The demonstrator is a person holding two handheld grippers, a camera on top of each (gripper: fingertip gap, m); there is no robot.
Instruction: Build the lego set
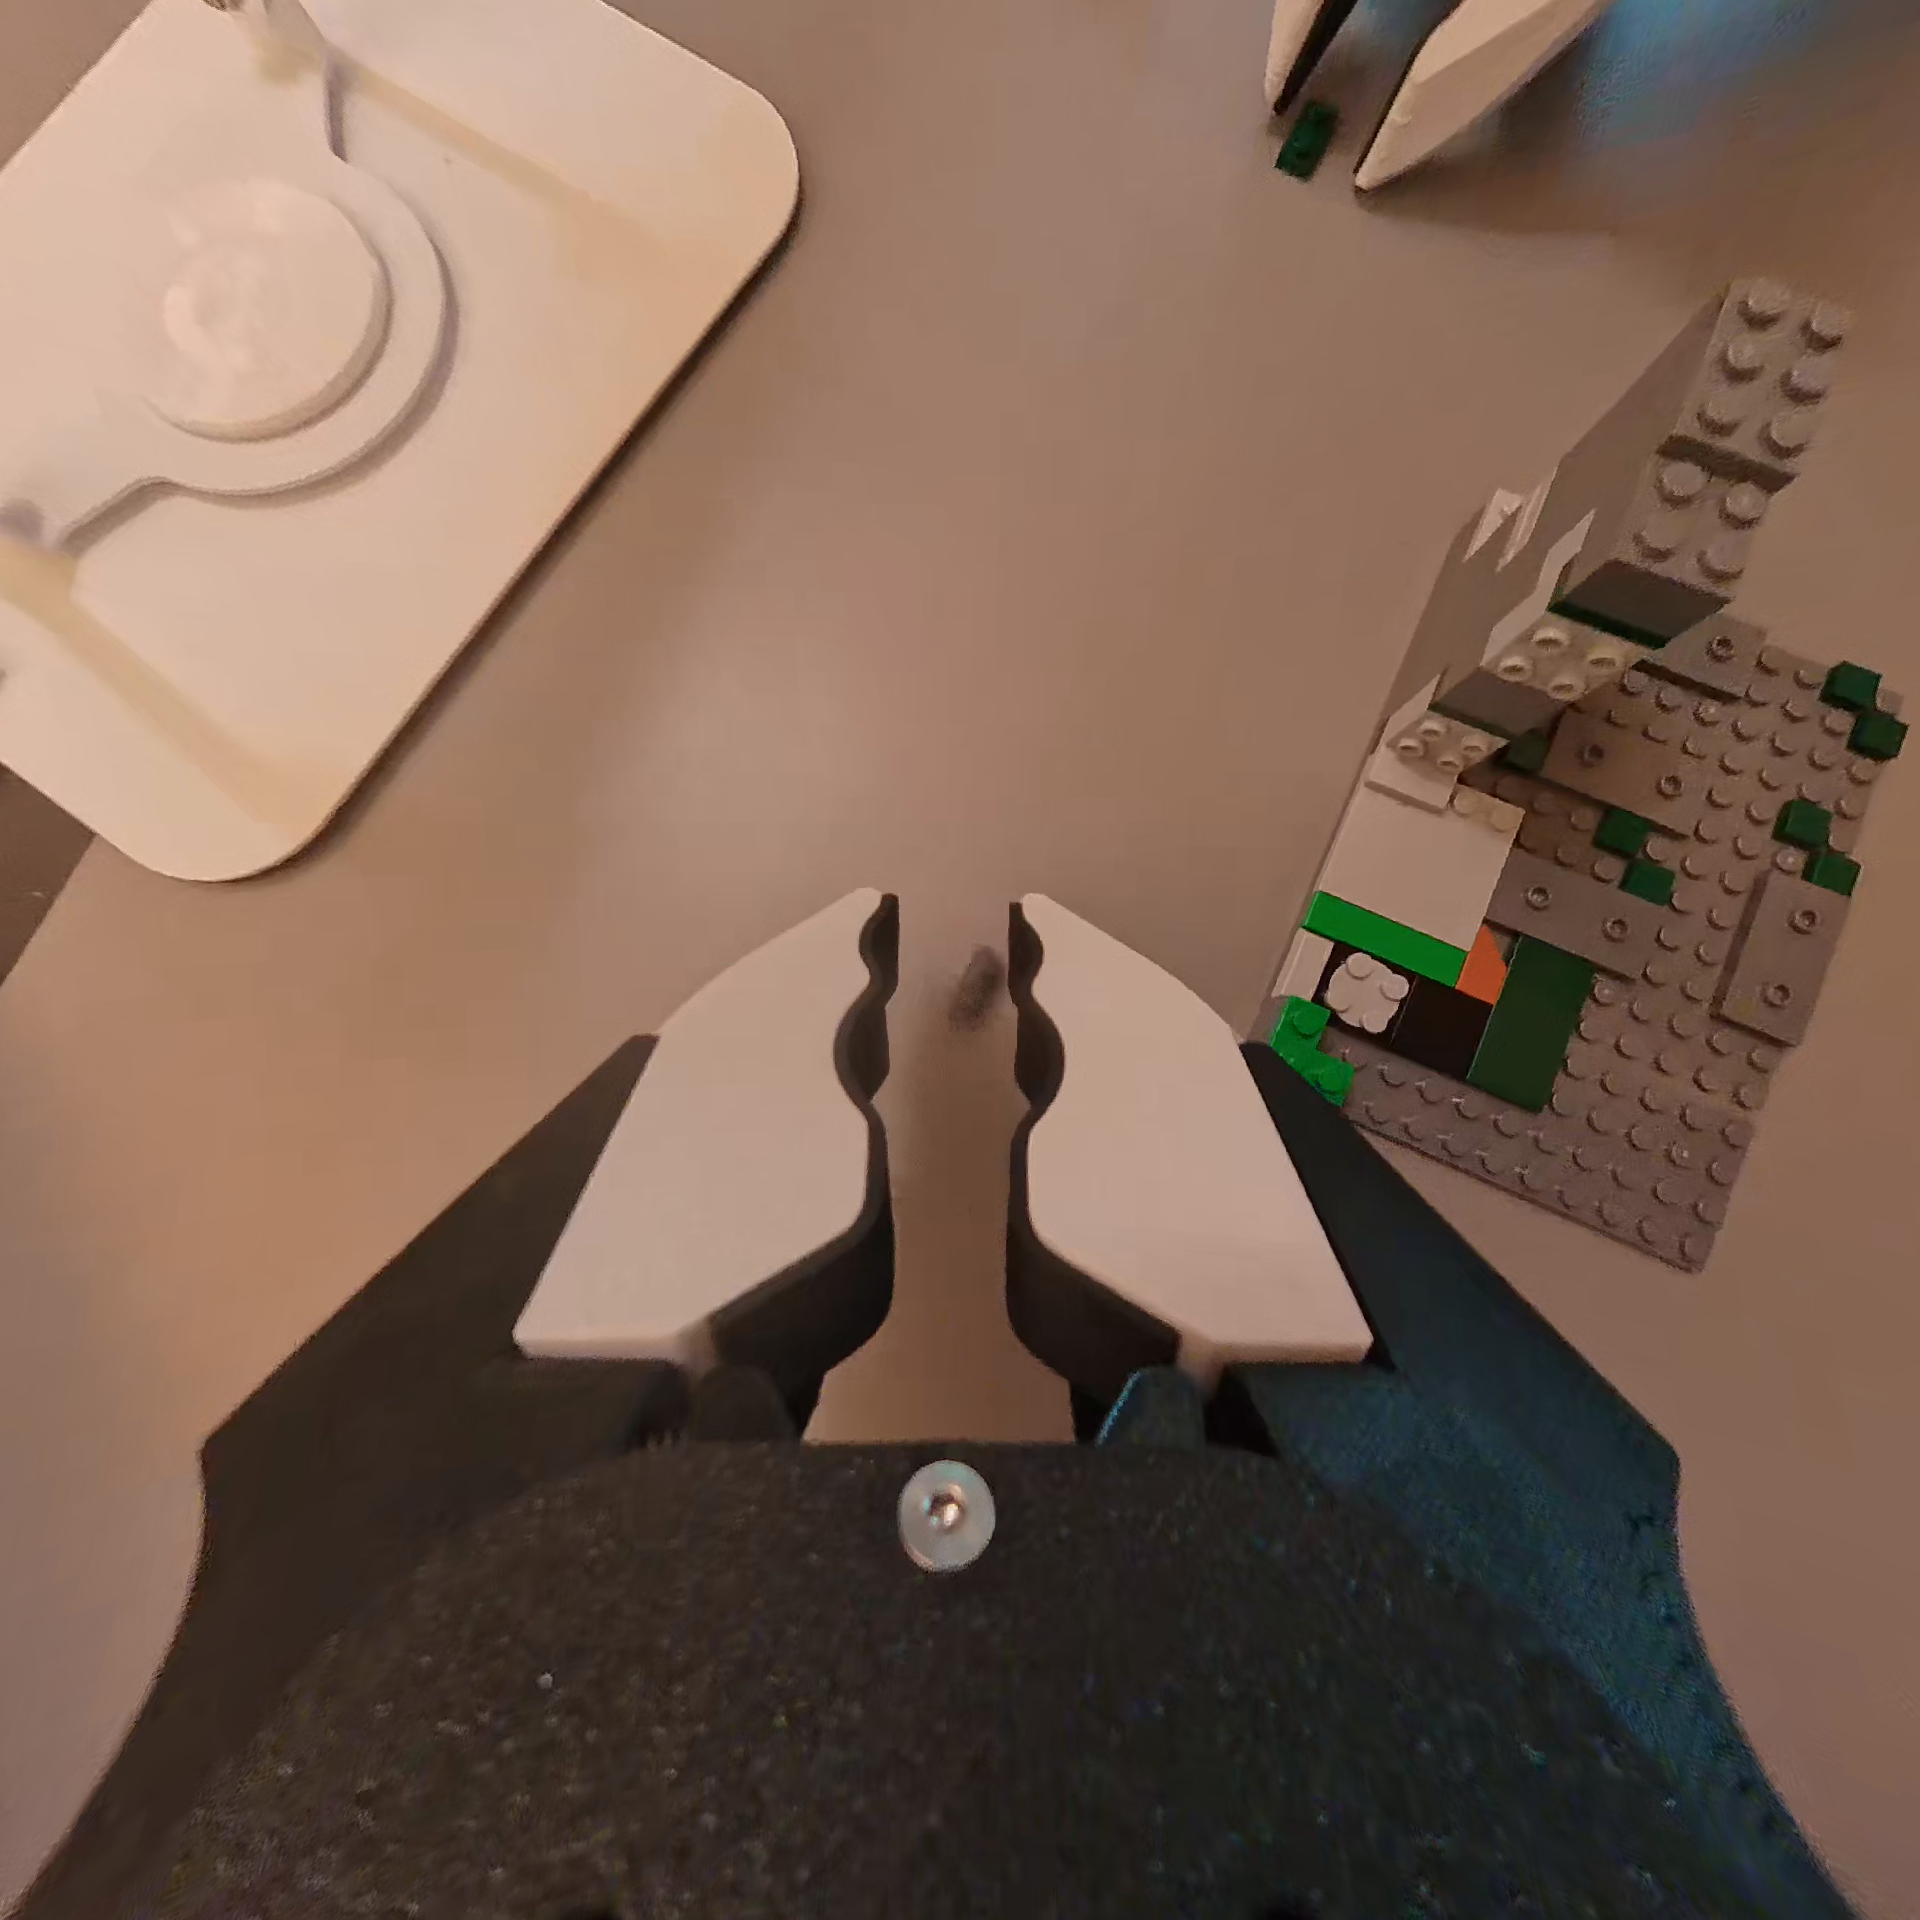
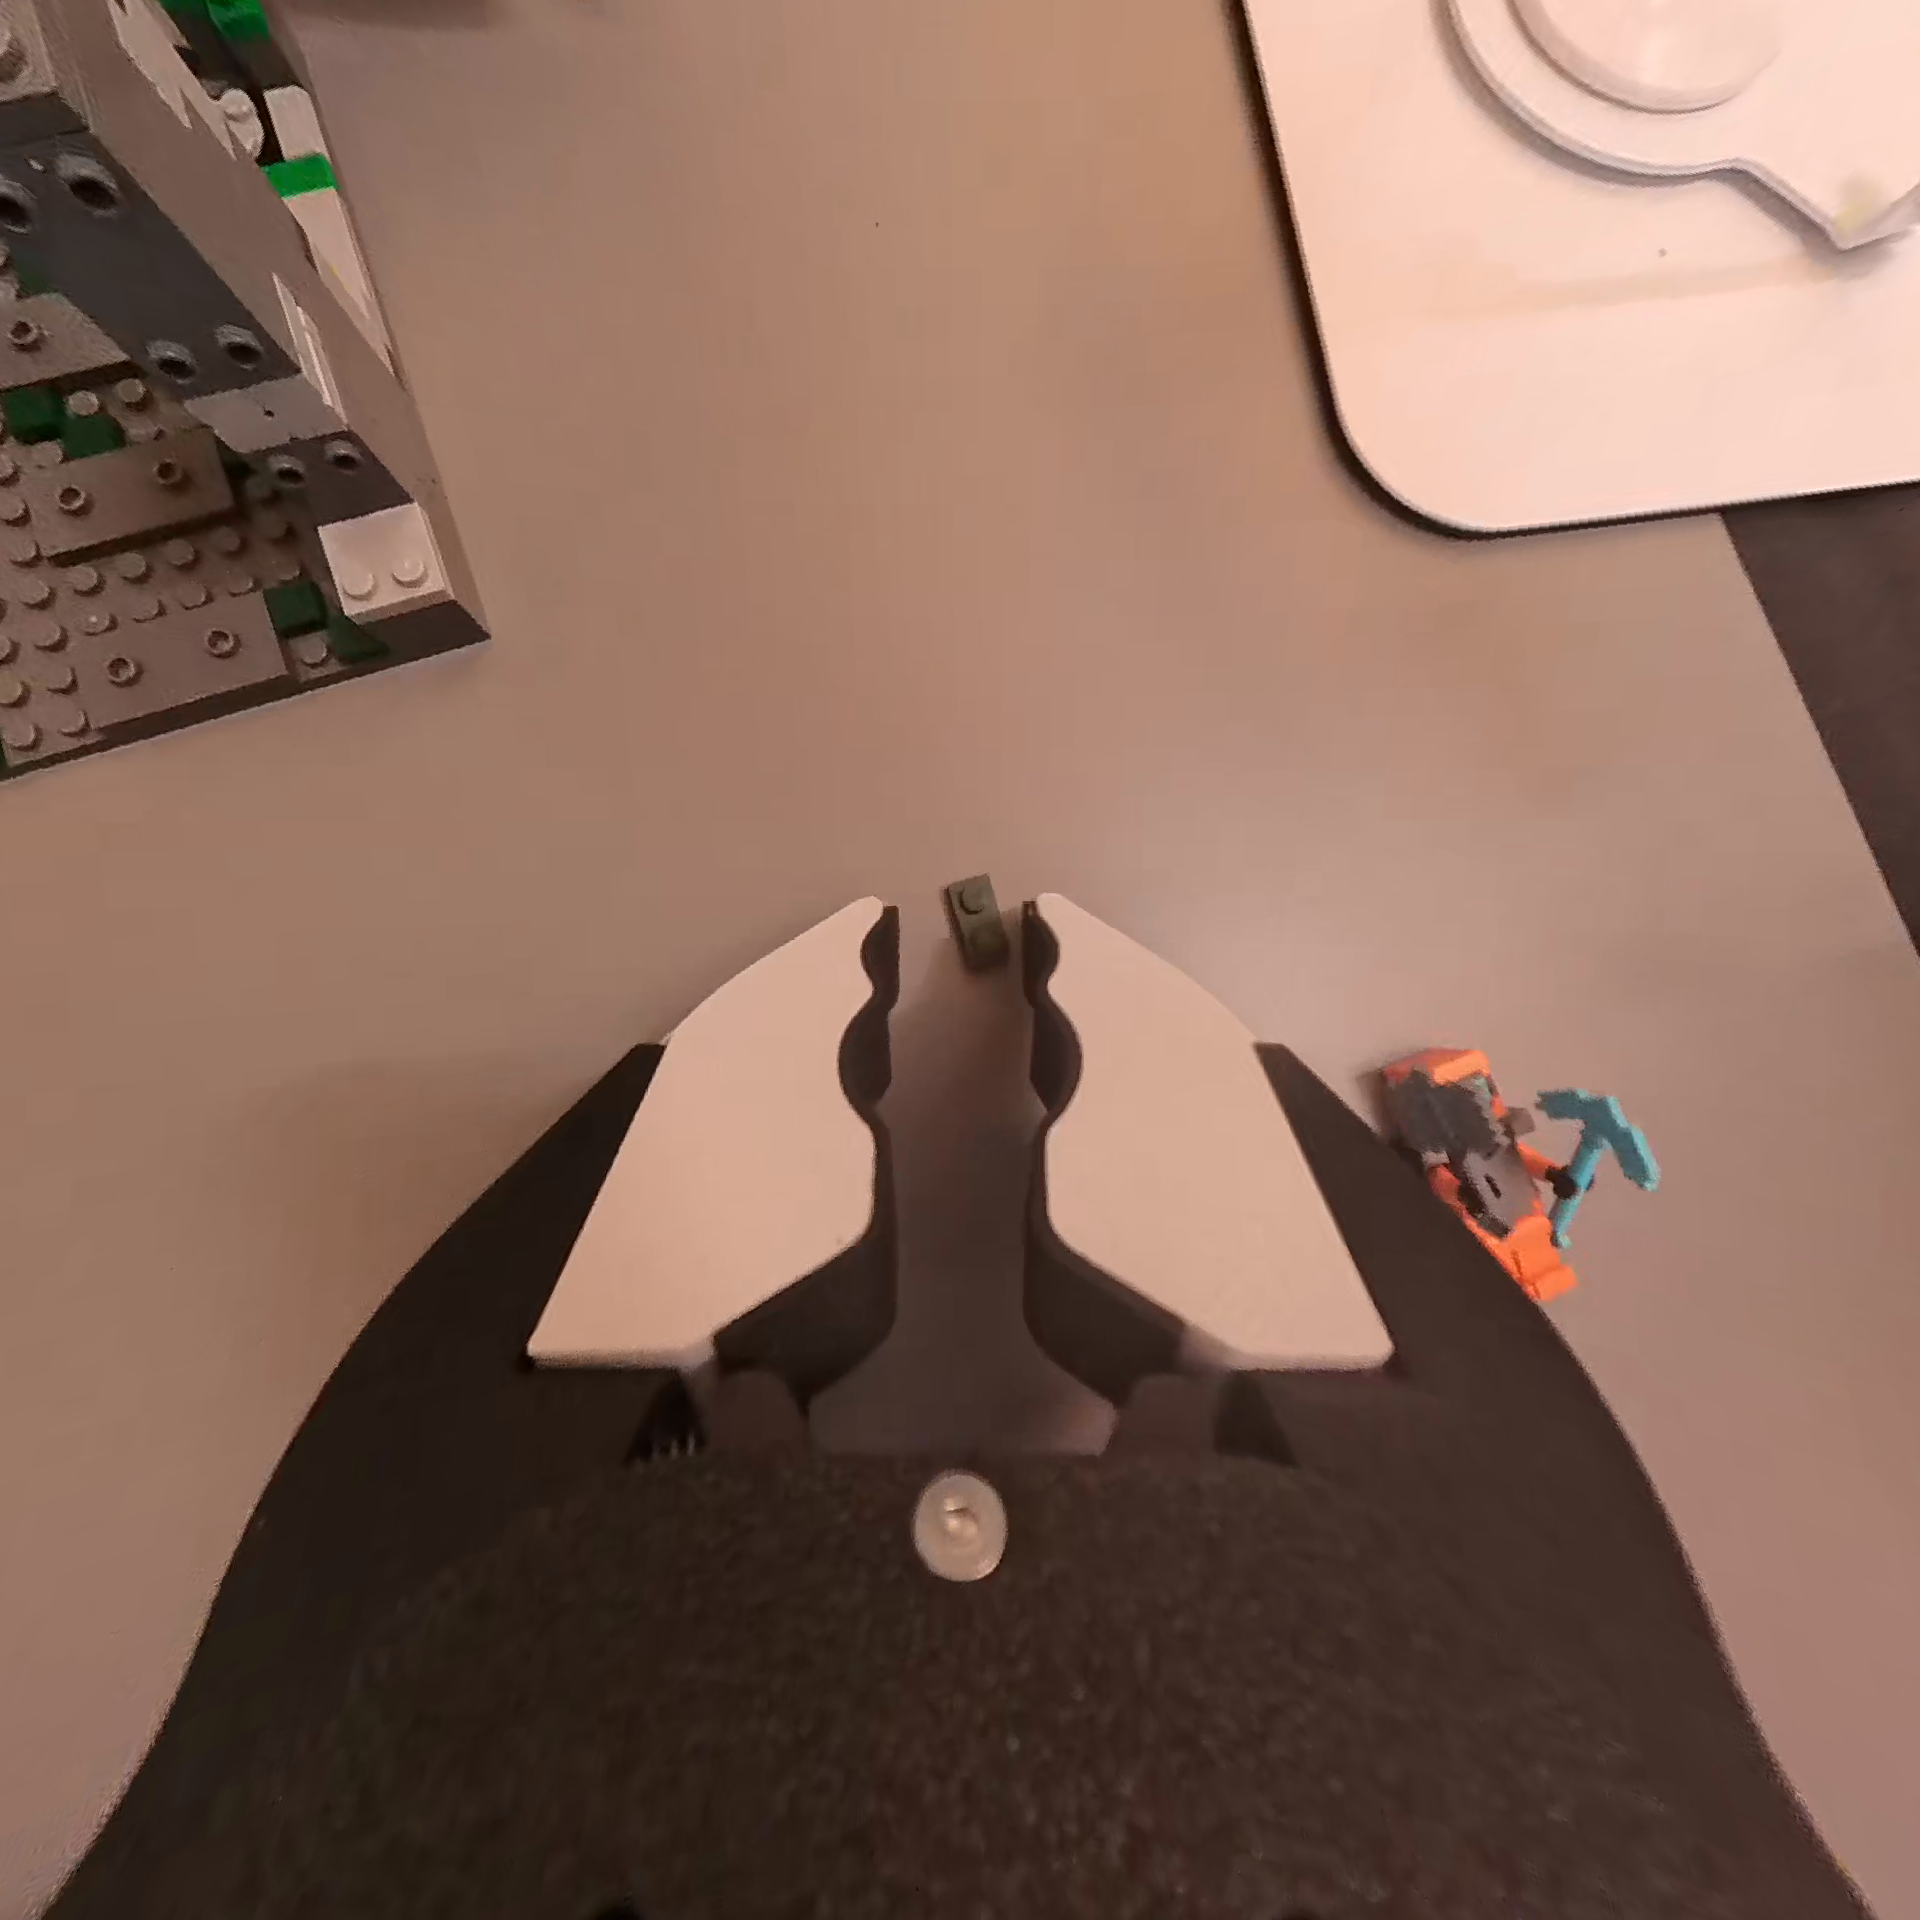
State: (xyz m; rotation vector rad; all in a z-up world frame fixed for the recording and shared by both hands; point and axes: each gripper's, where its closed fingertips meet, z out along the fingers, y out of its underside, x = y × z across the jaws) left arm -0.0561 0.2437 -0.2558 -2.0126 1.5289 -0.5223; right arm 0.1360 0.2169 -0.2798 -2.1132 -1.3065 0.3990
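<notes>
The lego build is a grey studded baseplate with grey, white, black and green bricks and a tall grey wall; it stands to the right of my left gripper. It also shows in the right wrist view at top left. My left gripper is open and empty over the table, with a small dark blurred speck between its fingers. My right gripper is open and low over the table. A small dark green two-stud plate lies flat between its fingertips, closer to the right one. The left wrist view shows this gripper and plate far off.
A white board with a round raised disc lies at the left; it also shows in the right wrist view at top right. An orange minifigure with a teal pickaxe lies right of my right gripper. The table's dark edge runs along the right. The grippers' ends are close to 20 cm from one another.
</notes>
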